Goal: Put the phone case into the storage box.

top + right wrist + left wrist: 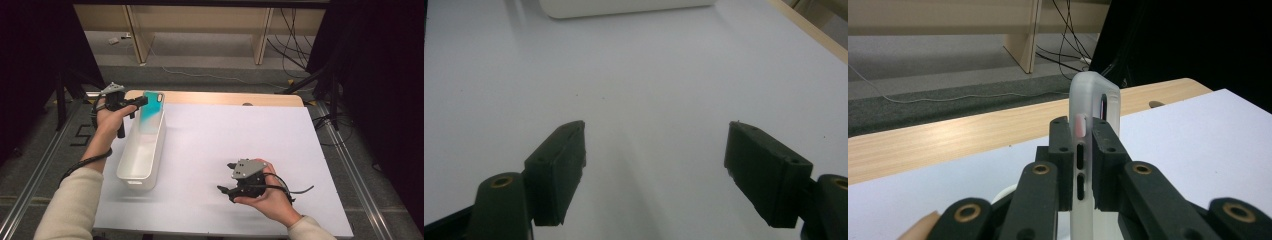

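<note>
High view shows the left gripper (141, 102) raised over the far end of a long white bin (142, 150), its 2 jaws clamped on a phone case (151, 110). That case is see-through with a teal tint and stands on its long edge, tilted, with its lower part reaching toward the inside of the bin at the far end; whether it touches the bin I cannot tell. The bin lies lengthwise along the left side of a white sheet (220, 145) that covers a wooden table (220, 98).

Left gripper view looks along the jaws, which pinch the frosted case (1093, 100) from both sides at its thin edge, where 2 dark button slots and 1 pale pink switch sit between the pads. The case top rises above the jaw tips against the wooden table edge (948, 140).

The right gripper (223, 189) rests low over the near right part of the sheet, well apart from the bin, held in the person's hand. Right gripper view shows its own 2 jaws (656, 150) spread wide with nothing between them, bare sheet (639, 75) below and the bin's end (624, 7) at the top edge.
</note>
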The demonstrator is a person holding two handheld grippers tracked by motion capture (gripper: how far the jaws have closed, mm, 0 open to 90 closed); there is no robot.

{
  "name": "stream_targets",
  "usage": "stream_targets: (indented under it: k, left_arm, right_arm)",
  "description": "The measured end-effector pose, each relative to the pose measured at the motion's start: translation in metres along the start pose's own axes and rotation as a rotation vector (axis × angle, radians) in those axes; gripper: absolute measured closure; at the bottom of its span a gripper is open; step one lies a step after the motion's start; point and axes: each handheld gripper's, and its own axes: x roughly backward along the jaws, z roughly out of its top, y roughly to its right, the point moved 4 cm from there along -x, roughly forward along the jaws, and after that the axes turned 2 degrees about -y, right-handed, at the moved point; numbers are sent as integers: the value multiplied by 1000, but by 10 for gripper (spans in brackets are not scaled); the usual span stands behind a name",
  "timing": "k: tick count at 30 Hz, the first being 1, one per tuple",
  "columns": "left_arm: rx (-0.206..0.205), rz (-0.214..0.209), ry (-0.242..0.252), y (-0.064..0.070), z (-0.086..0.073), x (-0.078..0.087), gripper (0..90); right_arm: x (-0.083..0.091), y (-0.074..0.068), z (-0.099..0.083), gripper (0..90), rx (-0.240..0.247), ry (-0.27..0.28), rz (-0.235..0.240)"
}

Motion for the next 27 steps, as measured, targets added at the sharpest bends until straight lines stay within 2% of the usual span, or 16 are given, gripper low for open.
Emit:
stream_targets:
  k: [27]
  left_arm:
    - [-4, 19, -28, -3, -7, -6, 812]
  right_arm:
    - [1, 1, 1, 259, 0, 2, 1]
